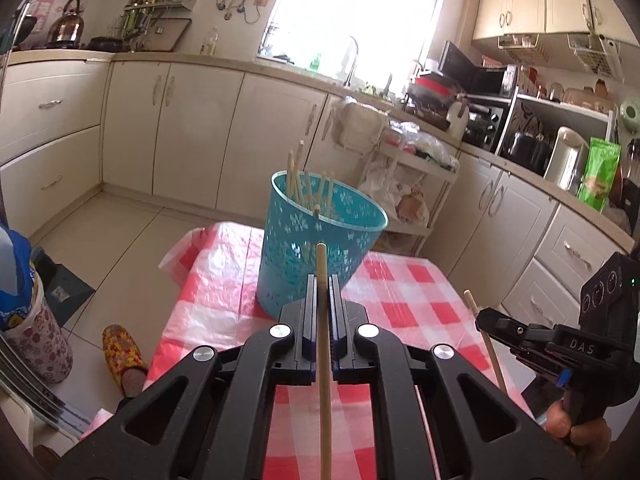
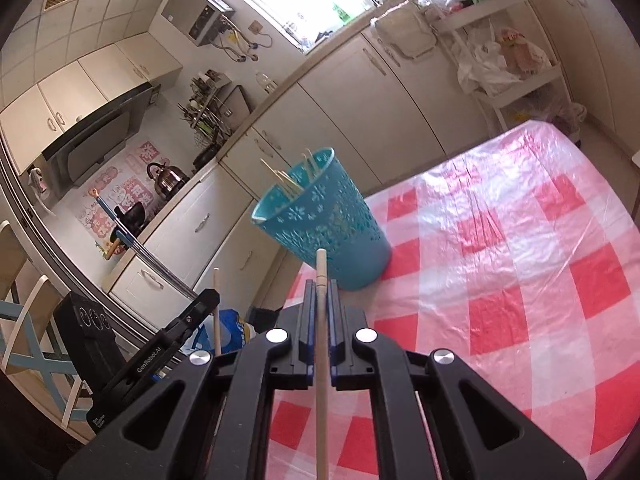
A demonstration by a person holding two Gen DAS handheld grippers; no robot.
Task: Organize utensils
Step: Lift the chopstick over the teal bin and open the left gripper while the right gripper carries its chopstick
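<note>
Wooden chopstick (image 1: 323, 344) clamped between the closed fingers of the left gripper (image 1: 322, 280), tip poking up just past them, near the teal perforated basket (image 1: 316, 248). Same picture on the other side: second chopstick (image 2: 321, 344) pinched tight in the right gripper (image 2: 321, 284), tip aimed toward the basket (image 2: 332, 232) from a tilted angle. More chopsticks (image 1: 298, 184) already standing inside the basket, leaning against its far wall.

Basket upright near the far edge of a table under a glossy red-and-white checked plastic cloth (image 2: 520, 264), wrinkled and catching window glare.

Around that, a cream-cabinet kitchen: bright window (image 1: 352, 12) over the sink, kettle (image 1: 70, 20) on the stove at the corner, white trolley (image 1: 408, 168) stuffed with bags just beyond the table.

Only from the left wrist: microwave (image 1: 476, 72) and a green packet (image 1: 600, 172) on the right-hand counter, a floral slipper (image 1: 122, 356) on the tiled floor, the right gripper's side profile with its chopstick (image 1: 486, 344).

Only from the right wrist: range hood (image 2: 96, 136), wall-mounted water heater (image 2: 200, 12), a chair back (image 2: 32, 340) at the left edge, the left gripper's body and its chopstick (image 2: 217, 312) from the side.
</note>
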